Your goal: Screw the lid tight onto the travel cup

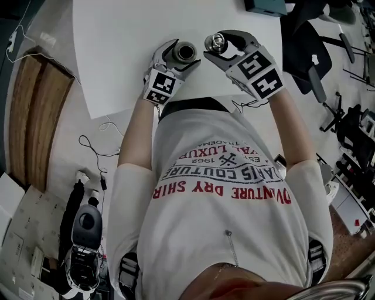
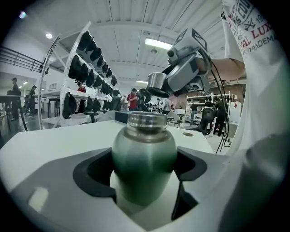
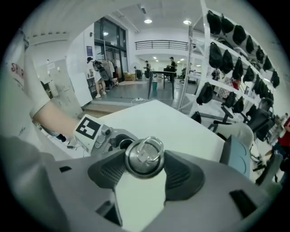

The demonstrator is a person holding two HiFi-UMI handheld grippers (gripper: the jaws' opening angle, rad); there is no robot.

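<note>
The travel cup (image 1: pixel 185 51) is a green-grey metal bottle with a bare threaded neck, upright over the white table (image 1: pixel 117 53). My left gripper (image 1: pixel 181 55) has its dark pads against both sides of the cup (image 2: pixel 144 156), low on the body. Just to its right, my right gripper (image 1: pixel 218 44) is shut on the round steel lid (image 1: pixel 214 41), whose ring handle faces that gripper's camera (image 3: pixel 145 156). In the left gripper view the lid (image 2: pixel 157 84) hangs a little above and behind the cup's open mouth, apart from it. The cup's base is hidden by the jaws.
The table's near edge (image 1: pixel 146 105) runs just in front of the person's chest. A teal box (image 1: pixel 266 6) sits at the far right edge of the table. A black office chair (image 1: pixel 313 41) stands to the right, and a wooden bench (image 1: pixel 29 117) to the left.
</note>
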